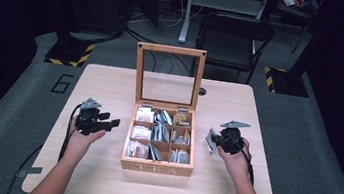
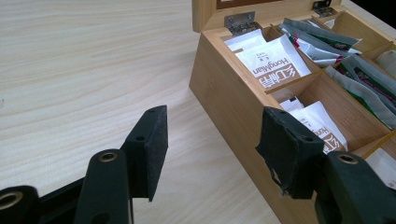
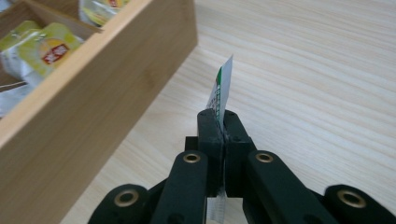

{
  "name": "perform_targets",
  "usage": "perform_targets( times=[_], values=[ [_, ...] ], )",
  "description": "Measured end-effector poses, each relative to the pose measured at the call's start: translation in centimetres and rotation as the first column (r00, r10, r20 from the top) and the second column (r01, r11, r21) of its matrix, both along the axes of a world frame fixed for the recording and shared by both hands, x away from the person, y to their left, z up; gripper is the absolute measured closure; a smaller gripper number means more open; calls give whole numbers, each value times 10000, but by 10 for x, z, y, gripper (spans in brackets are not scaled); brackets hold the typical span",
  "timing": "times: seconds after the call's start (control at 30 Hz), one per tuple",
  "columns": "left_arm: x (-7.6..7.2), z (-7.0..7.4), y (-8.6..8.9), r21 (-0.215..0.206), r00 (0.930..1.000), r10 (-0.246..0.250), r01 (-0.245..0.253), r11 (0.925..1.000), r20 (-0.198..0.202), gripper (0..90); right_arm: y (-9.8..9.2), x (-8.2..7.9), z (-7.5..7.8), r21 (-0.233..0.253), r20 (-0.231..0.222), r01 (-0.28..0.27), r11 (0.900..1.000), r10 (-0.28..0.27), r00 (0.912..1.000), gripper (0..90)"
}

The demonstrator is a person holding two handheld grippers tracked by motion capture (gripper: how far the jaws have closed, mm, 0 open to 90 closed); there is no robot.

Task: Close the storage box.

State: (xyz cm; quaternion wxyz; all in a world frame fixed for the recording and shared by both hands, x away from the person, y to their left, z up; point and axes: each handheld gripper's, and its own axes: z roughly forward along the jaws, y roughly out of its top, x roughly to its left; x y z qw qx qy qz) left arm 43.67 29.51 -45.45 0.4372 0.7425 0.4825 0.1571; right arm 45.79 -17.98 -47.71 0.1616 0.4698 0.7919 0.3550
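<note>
A wooden tea box [image 1: 156, 167] with its glass lid raised stands in the middle of the table, its compartments full of tea bags. My right gripper [image 1: 214, 141] hovers just right of the box, shut on a silver tea bag [image 3: 221, 88] with a green stripe, held edge-on between the jaws. My left gripper [image 1: 112, 123] is open just left of the box, nothing between its fingers [image 2: 150, 150]. In the left gripper view, white tea bags [image 2: 274, 63] with brown lettering fill the nearest compartments of the tea box [image 2: 229, 98]; yellow bags [image 3: 46, 49] show in the right gripper view.
The light wooden table [image 1: 110, 89] has bare room on both sides of the box. A black folding chair [image 1: 233, 37] stands beyond the far edge. Cables trail from each gripper toward the table's near edge.
</note>
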Motion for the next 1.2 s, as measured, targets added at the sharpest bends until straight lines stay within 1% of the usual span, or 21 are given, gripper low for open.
perform_targets(
  times=[0.03,0.1,0.17,0.23,0.27,0.3,0.37,0.43,0.47,0.53,0.6,0.73,0.77,0.8,0.87,0.93,0.97,1.0,1.1,1.13,1.2],
  values=[
    [0,0,0,19,10000,-11,11,10000,6,422,-3,1,-1,31,-25,118,9999,-118,9999,875],
    [0,0,0,35,10000,-24,24,10000,12,421,-7,2,-3,124,-105,173,9998,-171,9998,859],
    [0,-1,0,7,10000,57,-57,10000,41,421,-11,3,-4,184,-242,285,9994,-280,9993,827],
    [0,0,0,48,10000,-2,2,10000,-25,421,-16,5,-7,81,-219,341,9994,-339,9992,803],
    [0,-1,0,40,10000,24,-25,10000,4,421,-17,5,-7,114,-310,412,9991,-409,9987,797],
    [1,-1,0,49,10000,23,-23,10000,-1,421,-19,6,-8,153,-286,419,9990,-415,9987,791],
    [0,-1,0,66,10000,29,-29,10000,-6,420,-22,6,-8,263,-395,718,9971,-707,9967,778],
    [0,-1,-1,49,10000,31,-31,10000,-58,420,-24,6,-8,228,-252,723,9971,-718,9971,766],
    [0,-1,-1,61,10000,27,-26,10000,-54,420,-24,6,-8,218,-340,791,9966,-783,9963,758],
    [0,0,-1,56,10000,34,-34,10000,-52,420,-25,6,-9,53,-315,797,9968,-795,9963,733],
    [1,-1,0,69,10000,41,-41,10000,7,420,-25,7,-9,-11,-256,936,9956,-936,9953,685],
    [2,-1,1,40,10000,59,-59,10000,-37,419,-27,6,-9,-388,-65,1094,9932,-1097,9939,615],
    [2,-1,1,33,10000,70,-70,10000,-57,419,-27,5,-9,-437,-33,1239,9913,-1241,9923,592],
    [2,-2,1,-6,9999,105,-105,9999,-110,419,-28,5,-8,-393,26,1245,9914,-1245,9922,566],
    [2,-2,1,9,9998,138,-138,9999,-115,419,-29,5,-7,-354,133,1460,9886,-1456,9893,528],
    [2,-2,1,15,9998,136,-136,9999,-144,417,-33,5,-5,-411,308,1419,9890,-1407,9896,512],
    [2,-2,1,19,9998,146,-146,9999,-134,416,-34,5,-4,-321,333,1442,9890,-1432,9891,506],
    [2,-2,1,18,9998,139,-139,9999,-141,416,-34,4,-3,-305,299,1585,9869,-1576,9870,505],
    [2,-2,2,43,9999,129,-129,9999,-84,415,-34,3,-2,-290,326,1526,9879,-1516,9879,493],
    [2,-2,2,33,9999,133,-133,9999,-57,415,-34,4,-1,-379,366,1429,9890,-1415,9893,489],
    [2,-2,3,-8,9998,128,-128,9999,-125,415,-33,4,-1,-330,334,1272,9913,-1261,9915,485]
  ],
)
